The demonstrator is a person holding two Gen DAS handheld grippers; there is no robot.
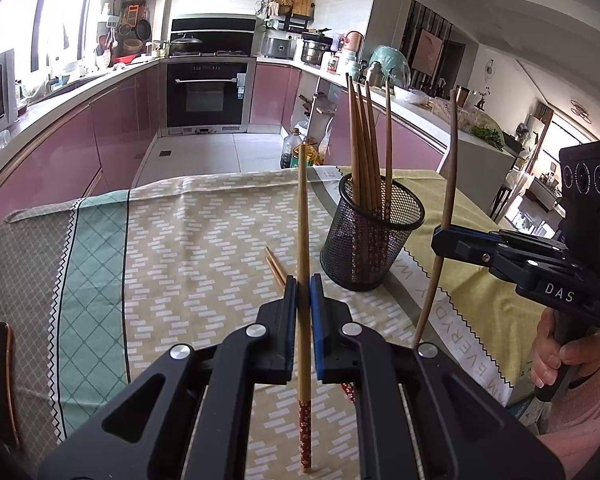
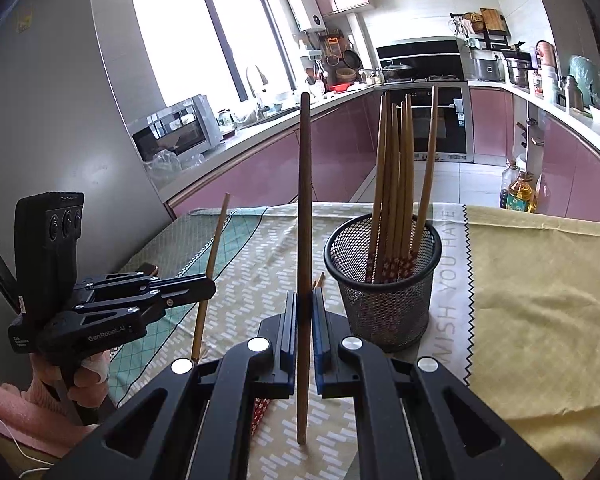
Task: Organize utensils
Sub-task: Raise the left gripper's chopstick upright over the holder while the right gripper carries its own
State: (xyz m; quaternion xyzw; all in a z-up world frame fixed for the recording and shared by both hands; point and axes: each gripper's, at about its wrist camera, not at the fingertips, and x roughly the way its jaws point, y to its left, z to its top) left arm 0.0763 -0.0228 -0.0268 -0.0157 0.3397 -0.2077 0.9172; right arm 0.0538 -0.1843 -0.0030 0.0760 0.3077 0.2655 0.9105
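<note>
Left wrist view: the left hand-held gripper is clamped on a pale chopstick, held upright, likely so it can drop tip-first into the mesh cup — black wire, round, already bristling with slim wooden sticks.

Right wrist view: the right hand-held gripper pinches a darker chopstick, also upright. A stray pair lies on the cloth-covered worktop beside the cup.

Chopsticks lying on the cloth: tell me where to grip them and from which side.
Take the pair at the bare wooden shaft, coming from above with the jaws straddling both sticks. They lie flat and side by side on the cloth, left of the cup, so a side approach would probably just push them along.
</note>
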